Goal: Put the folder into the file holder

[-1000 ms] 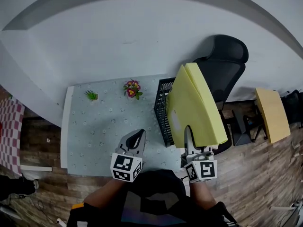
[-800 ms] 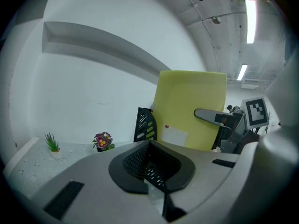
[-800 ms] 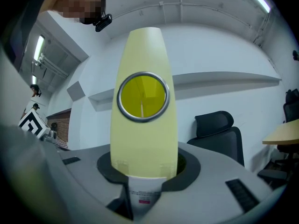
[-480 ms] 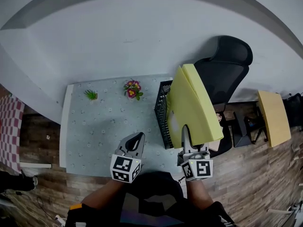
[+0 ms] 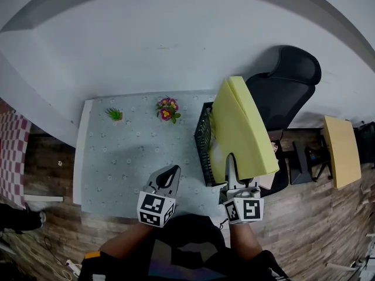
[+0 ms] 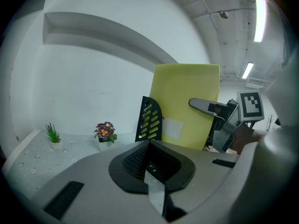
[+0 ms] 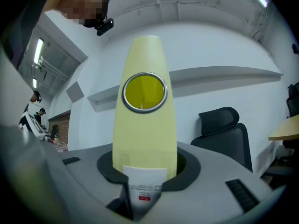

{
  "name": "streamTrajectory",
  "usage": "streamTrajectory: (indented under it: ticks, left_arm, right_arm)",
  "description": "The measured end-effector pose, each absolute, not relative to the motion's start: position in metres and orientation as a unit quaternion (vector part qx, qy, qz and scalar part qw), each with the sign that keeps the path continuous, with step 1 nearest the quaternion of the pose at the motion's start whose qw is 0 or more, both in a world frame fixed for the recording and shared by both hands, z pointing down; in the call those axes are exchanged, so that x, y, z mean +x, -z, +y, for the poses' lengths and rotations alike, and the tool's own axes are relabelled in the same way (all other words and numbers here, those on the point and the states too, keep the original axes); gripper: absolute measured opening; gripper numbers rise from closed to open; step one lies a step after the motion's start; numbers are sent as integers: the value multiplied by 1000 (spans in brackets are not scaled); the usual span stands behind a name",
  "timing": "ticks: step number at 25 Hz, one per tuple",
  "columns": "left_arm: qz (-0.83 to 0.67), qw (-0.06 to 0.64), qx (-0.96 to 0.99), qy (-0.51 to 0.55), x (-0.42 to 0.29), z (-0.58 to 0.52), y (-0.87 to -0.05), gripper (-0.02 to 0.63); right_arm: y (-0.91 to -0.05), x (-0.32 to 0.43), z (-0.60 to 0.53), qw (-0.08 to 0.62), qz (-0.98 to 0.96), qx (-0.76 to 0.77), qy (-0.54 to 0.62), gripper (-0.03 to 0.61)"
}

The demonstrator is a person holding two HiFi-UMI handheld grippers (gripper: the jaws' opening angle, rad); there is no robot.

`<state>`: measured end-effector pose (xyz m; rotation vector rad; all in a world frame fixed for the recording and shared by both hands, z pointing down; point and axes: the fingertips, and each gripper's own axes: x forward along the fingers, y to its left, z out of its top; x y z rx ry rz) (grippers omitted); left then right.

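Note:
A thick yellow folder (image 5: 241, 127) stands on edge in the air, tilted, with my right gripper (image 5: 233, 170) shut on its near lower end. In the right gripper view the folder's spine (image 7: 145, 125) rises straight up from between the jaws, a metal-ringed hole near its top. The black mesh file holder (image 5: 203, 138) stands at the table's right edge, just left of and partly hidden behind the folder. From the left gripper view the holder (image 6: 149, 119) sits in front of the folder (image 6: 187, 104). My left gripper (image 5: 171, 174) hovers over the table's near edge, shut and empty.
The pale patterned table (image 5: 129, 163) carries a small green plant (image 5: 115, 115) and a pot of pink flowers (image 5: 167, 109) at its far side. A black office chair (image 5: 287, 81) stands right of the table, and a wooden side table (image 5: 343, 151) further right.
My right gripper with the folder has edged slightly left, closer to the file holder. The left gripper has stayed where it was.

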<state>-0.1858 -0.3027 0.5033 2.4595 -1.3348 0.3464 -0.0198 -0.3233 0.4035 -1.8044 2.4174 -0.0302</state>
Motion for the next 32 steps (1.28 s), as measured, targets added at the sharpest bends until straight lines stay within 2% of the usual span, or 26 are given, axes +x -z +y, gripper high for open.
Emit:
streamTrajectory:
  ticks: [20,32]
  left_arm:
    - [-467,156,861,-125,-182,-298,-507,9]
    - [-460,148,869,-111,-173,-283,-505,9]
  right_arm:
    - [-493,-23,-328,-1,790,-610,56,184]
    - [-531,-33,-326,-97,794,-596,70,207]
